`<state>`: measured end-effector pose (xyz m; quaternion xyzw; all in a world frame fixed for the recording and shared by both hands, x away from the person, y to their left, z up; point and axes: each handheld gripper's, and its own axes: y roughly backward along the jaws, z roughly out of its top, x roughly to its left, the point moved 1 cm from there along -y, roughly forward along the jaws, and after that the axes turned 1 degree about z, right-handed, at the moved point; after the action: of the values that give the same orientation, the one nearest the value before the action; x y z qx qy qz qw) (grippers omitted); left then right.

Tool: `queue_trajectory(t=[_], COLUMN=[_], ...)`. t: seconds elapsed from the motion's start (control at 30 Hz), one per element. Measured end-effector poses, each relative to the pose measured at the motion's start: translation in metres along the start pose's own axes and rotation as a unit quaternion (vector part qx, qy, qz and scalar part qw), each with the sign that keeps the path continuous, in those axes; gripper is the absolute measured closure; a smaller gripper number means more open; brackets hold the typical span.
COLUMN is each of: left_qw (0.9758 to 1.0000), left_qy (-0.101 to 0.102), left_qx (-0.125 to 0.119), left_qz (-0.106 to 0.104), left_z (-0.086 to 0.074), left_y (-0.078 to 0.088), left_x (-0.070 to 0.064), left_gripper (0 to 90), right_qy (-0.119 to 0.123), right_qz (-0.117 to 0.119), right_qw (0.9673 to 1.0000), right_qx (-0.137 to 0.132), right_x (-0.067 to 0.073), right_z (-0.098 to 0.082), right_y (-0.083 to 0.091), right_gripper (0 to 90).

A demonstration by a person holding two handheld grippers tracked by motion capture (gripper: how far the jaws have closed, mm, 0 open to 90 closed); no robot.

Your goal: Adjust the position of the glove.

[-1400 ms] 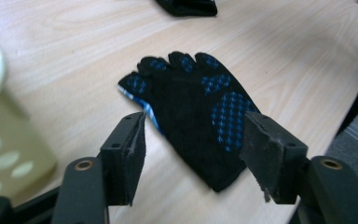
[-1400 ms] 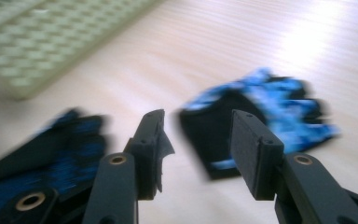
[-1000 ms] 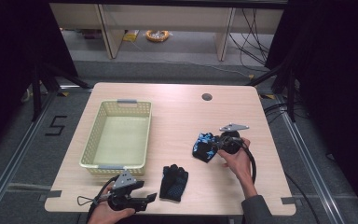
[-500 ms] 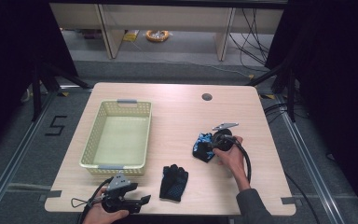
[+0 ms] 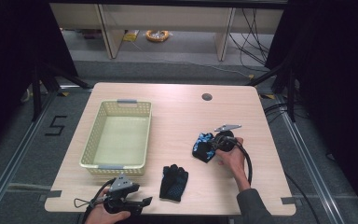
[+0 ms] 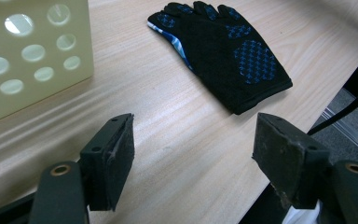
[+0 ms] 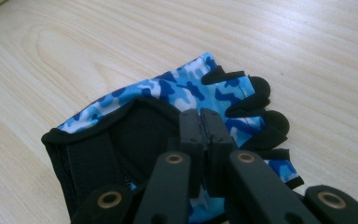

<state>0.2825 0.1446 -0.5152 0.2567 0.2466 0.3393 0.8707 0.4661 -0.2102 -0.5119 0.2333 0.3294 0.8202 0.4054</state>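
Two gloves are lying on the table (image 5: 177, 112). The right gripper (image 7: 199, 122) is pinching the camouflage glove (image 7: 182, 93) right of the basket (image 5: 116, 140); lifting should be slow. The left gripper (image 6: 191, 158) is gaping near the black glove (image 6: 223, 51).

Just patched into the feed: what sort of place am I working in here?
Most likely a lab or data-recording workcell, not a home. A lone wooden table stands between black curtains, with tape marks on the floor, loose cables, and staged props: a basket and two gloves.

Grey floor (image 5: 23, 154), dark curtains (image 5: 9, 56), shelving (image 5: 168, 14)
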Motion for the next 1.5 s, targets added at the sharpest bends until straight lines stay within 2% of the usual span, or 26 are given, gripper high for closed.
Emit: queue_trajectory(t=[0.07,0.13,0.17,0.2,0.27,0.3,0.33,0.37,0.4,0.43,0.5,0.67,0.73,0.77,0.83,0.93,0.97,1.0,1.03,1.07,1.1,1.2,1.27,1.3,1.37,1.5], left_qw=[1.0,1.0,1.0,1.0,1.0,1.0,1.0,1.0,1.0,1.0,1.0,1.0,1.0,1.0,1.0,1.0,1.0,1.0,1.0,1.0,1.0,1.0,0.9999,0.9999,0.9999,0.9999], left_qy=[0.0,0.002,0.004,0.004,0.001,0.004,0.004,0.004,0.004,0.003,0.004,0.004,0.003,0.002,0.001,0.002,0.002,-0.001,0.003,0.003,0.003,-0.001,0.005,0.004,0.003,0.001], left_qx=[0.007,0.008,0.006,0.006,0.004,0.002,0.002,0.001,0.001,0.004,0.005,0.001,0.008,0.008,0.005,0.004,0.003,0.008,0.003,0.003,0.002,0.003,-0.004,-0.005,-0.006,-0.007], left_qz=[-0.002,-0.002,0.001,0.001,0.001,0.001,0.001,0.001,0.001,0.0,0.0,0.003,0.001,0.002,0.004,0.005,0.005,0.005,0.007,0.007,0.008,0.009,0.009,0.009,0.013,0.016], left_z=[0.0,0.0,-0.001,-0.001,0.0,0.0,0.0,0.0,0.0,0.0,0.0,0.0,0.0,0.0,0.0,0.001,0.001,0.001,0.001,0.001,0.002,0.002,0.002,0.002,0.002,0.002], left_y=[0.001,0.0,-0.001,-0.001,0.0,-0.001,-0.001,-0.001,-0.001,0.0,0.0,-0.001,0.0,0.001,0.001,0.002,0.002,0.003,0.003,0.003,0.003,0.005,0.004,0.004,0.005,0.005], left_x=[0.001,0.001,0.002,0.002,0.003,0.003,0.003,0.003,0.003,0.003,0.003,0.003,0.004,0.004,0.005,0.005,0.005,0.006,0.006,0.006,0.006,0.006,0.006,0.006,0.006,0.006], left_gripper=[28.9,28.9,28.9,28.9,28.9,28.9,28.9,28.9,28.9,28.9,28.9,28.9,28.9,28.9,28.9,28.9,28.9,28.9,28.8,28.7,28.6,28.5,28.5,28.4,28.4,28.4], right_qy=[0.002,0.003,0.011,0.011,0.013,0.011,0.011,0.023,0.023,0.012,0.03,0.036,0.041,0.041,0.052,0.048,0.059,0.059,0.061,0.061,0.073,0.064,0.074,0.089,0.091,0.098], right_qz=[-0.002,0.0,-0.005,-0.005,-0.002,-0.002,-0.002,0.0,0.0,0.009,0.008,0.012,0.015,0.023,0.025,0.038,0.047,0.047,0.057,0.057,0.074,0.091,0.106,0.115,0.12,0.148], right_qw=[1.0,1.0,0.9997,0.9997,0.9998,0.9996,0.9996,0.9988,0.9985,0.9986,0.9978,0.9967,0.9959,0.9953,0.9939,0.9932,0.9915,0.9915,0.9905,0.9905,0.9876,0.9873,0.9855,0.9834,0.9835,0.9806], right_qx=[-0.006,0.0,-0.023,-0.023,-0.013,-0.026,-0.026,-0.042,-0.049,-0.051,-0.059,-0.073,-0.079,-0.085,-0.094,-0.099,-0.106,-0.106,-0.109,-0.109,-0.118,-0.112,-0.11,-0.109,-0.101,-0.084], right_x=[0.0,0.0,-0.001,-0.001,-0.002,-0.001,-0.001,-0.003,-0.003,-0.001,0.0,0.008,0.013,0.018,0.022,0.031,0.039,0.039,0.05,0.05,0.057,0.075,0.087,0.091,0.102,0.123], right_z=[0.0,0.0,0.0,0.0,0.003,0.006,0.006,0.009,0.01,0.011,0.013,0.019,0.022,0.024,0.026,0.027,0.027,0.027,0.025,0.025,0.023,0.017,0.012,0.01,0.005,-0.006], right_y=[-0.001,0.001,0.0,0.0,0.007,0.013,0.013,0.02,0.023,0.026,0.032,0.043,0.048,0.054,0.059,0.066,0.072,0.072,0.079,0.079,0.084,0.091,0.092,0.09,0.089,0.083], right_gripper=[89.1,89.4,89.4,89.4,89.5,89.5,89.5,89.5,89.6,89.6,89.6,89.6,89.6,89.6,89.6,89.6,89.6,89.6,89.6,89.6,89.6,89.6,89.6,89.6,89.6,89.6])
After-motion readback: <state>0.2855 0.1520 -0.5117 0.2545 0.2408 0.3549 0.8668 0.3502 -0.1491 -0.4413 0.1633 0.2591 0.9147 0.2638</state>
